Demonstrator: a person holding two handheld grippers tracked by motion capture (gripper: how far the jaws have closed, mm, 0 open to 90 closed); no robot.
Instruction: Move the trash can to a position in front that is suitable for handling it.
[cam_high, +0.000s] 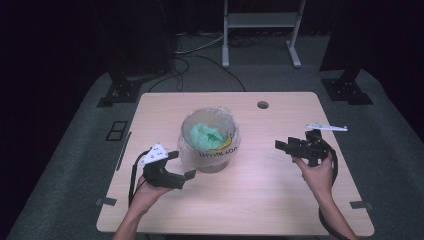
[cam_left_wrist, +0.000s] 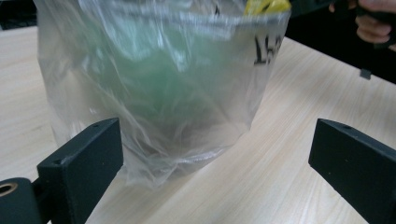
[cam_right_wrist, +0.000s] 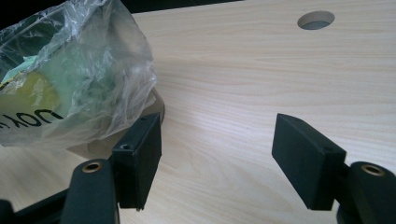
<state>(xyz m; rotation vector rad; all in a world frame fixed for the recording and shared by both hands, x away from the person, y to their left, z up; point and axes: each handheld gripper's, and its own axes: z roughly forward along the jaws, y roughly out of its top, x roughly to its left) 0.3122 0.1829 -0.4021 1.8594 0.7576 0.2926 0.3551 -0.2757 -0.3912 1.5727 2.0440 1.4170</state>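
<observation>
A small bin (cam_high: 209, 142) lined with a clear plastic bag (cam_left_wrist: 154, 93) stands at the middle of a pale wooden table (cam_high: 280, 190), a crumpled green wad (cam_high: 205, 134) and something yellow (cam_high: 226, 143) lying inside it. The liner folds over the rim and hangs loose down the outside, bunching in wrinkles near the base; black lettering shows through the film on the near side.

The film looks thin, soft and slippery, likely to crease, slide or tear if pulled hard, and the bin with its light contents probably weighs little and could tip or skid under a sideways tug. The best purchase appears to be the slack plastic draped over the rim, pinched in a fold rather than at a stretched patch.

The left gripper (cam_high: 181, 167), held in the person's left hand (cam_high: 147, 192), sits just left of and near the bin, jaws spread wide with the bag's lower folds ahead of them, nothing pinched. The right gripper (cam_high: 284, 146), in the right hand (cam_high: 320, 172), is well apart on the right side, pointing left toward the bin, jaws likewise wide and empty. A round cable hole (cam_high: 262, 105) marks the table's far side.
</observation>
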